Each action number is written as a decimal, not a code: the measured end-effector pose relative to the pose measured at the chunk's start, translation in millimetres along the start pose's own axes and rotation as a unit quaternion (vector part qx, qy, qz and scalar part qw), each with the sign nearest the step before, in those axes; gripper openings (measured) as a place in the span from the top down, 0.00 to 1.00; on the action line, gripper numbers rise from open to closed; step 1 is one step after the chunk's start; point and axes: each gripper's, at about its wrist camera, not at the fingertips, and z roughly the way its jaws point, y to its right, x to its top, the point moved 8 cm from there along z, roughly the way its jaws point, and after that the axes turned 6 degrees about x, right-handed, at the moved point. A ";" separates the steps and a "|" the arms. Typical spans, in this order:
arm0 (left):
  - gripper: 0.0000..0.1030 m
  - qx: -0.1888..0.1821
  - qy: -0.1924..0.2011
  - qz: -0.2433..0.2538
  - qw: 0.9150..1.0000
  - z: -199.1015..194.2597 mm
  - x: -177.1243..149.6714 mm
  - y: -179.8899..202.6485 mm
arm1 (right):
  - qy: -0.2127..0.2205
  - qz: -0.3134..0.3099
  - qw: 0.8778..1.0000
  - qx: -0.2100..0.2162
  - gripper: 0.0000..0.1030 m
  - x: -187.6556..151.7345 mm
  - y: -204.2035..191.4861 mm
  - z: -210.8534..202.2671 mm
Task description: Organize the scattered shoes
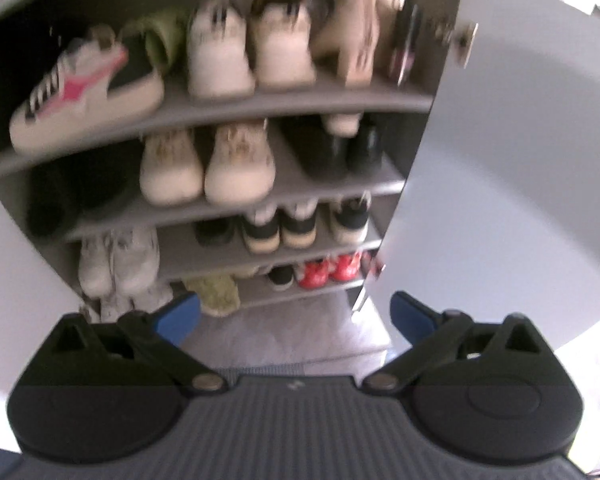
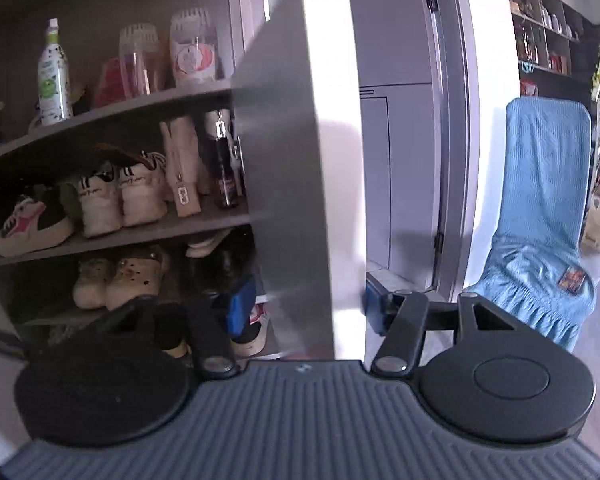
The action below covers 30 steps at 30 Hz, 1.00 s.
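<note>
Well, shoes: rows of sneakers (image 1: 88, 96) and pale clogs (image 1: 208, 168) sat on the grey cabinet shelves (image 1: 284, 106).
Cabinet door (image 2: 320, 160): open, its edge stood between the right gripper's (image 2: 306, 304) blue pads (image 2: 242, 304); whether they pressed it, I couldn't tell.
Left gripper (image 1: 296, 316): spread wide, empty, facing the shelves.
Far right: a blue-covered chair (image 2: 540, 220).

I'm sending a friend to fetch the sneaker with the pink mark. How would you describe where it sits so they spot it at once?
Look in the open shoe cabinet, at the highest shelf that holds shoes. At its far left end sits the sneaker with the pink mark, lying askew. Unlike the plain white sneakers beside it, it has a pink side logo and black-striped lacing.
</note>
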 end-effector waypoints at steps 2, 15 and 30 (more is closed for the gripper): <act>0.01 -0.013 0.010 0.006 1.000 -26.1 22.3 1.2 | 0.007 0.002 1.000 0.003 0.42 17.9 -3.4 -7.6; 0.01 -0.039 0.014 -0.020 0.999 -146.9 82.4 -8.4 | -0.107 -0.025 0.994 -0.025 0.72 79.5 -31.4 -25.3; 0.00 -0.071 0.051 -0.044 0.995 -169.1 152.0 -30.4 | -0.147 -0.047 0.983 0.102 0.75 78.7 -196.5 -21.1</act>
